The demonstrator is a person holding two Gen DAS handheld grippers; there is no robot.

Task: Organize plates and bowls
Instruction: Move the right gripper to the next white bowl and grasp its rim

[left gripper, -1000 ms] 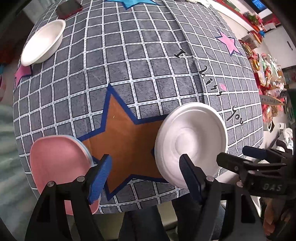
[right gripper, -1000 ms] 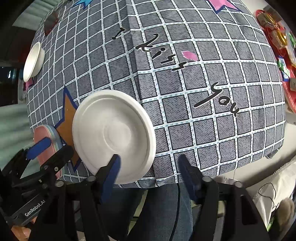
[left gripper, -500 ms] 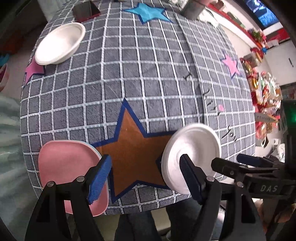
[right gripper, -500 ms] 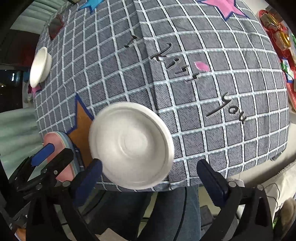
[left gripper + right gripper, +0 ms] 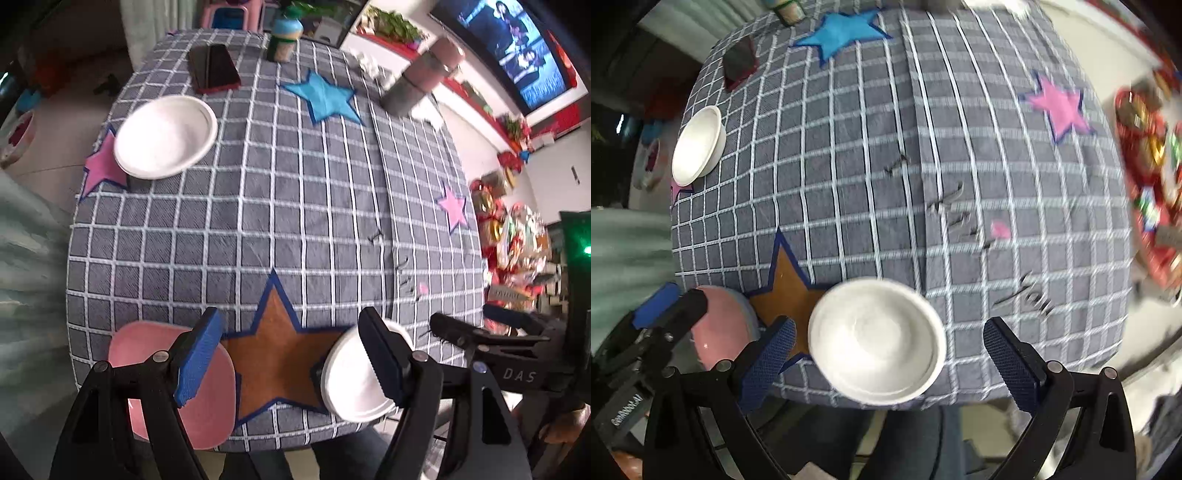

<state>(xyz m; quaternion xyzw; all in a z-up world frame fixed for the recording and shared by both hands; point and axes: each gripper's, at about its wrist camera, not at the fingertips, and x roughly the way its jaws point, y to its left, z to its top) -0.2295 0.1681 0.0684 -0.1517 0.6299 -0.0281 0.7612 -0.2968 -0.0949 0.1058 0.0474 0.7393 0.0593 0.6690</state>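
Note:
A white plate (image 5: 875, 338) lies at the near edge of the checked tablecloth (image 5: 871, 177), beside a brown star patch; it also shows in the left wrist view (image 5: 351, 380). A pink plate stack (image 5: 177, 376) sits at the near left corner, also in the right wrist view (image 5: 720, 325). A white bowl (image 5: 166, 136) sits at the far left, also in the right wrist view (image 5: 698, 146). My left gripper (image 5: 291, 358) is open and empty above the star. My right gripper (image 5: 886, 363) is wide open around the white plate, not touching it.
A dark phone (image 5: 214, 70), a jar (image 5: 282, 44) and a grey cylinder (image 5: 421, 81) stand at the table's far edge. Red cluttered goods (image 5: 517, 236) lie off the right side. A person's legs are below the near table edge.
Both grippers have pulled back and tilted up, so more of the table shows. The right gripper's jaws have opened wide. The plates and bowl have not moved.

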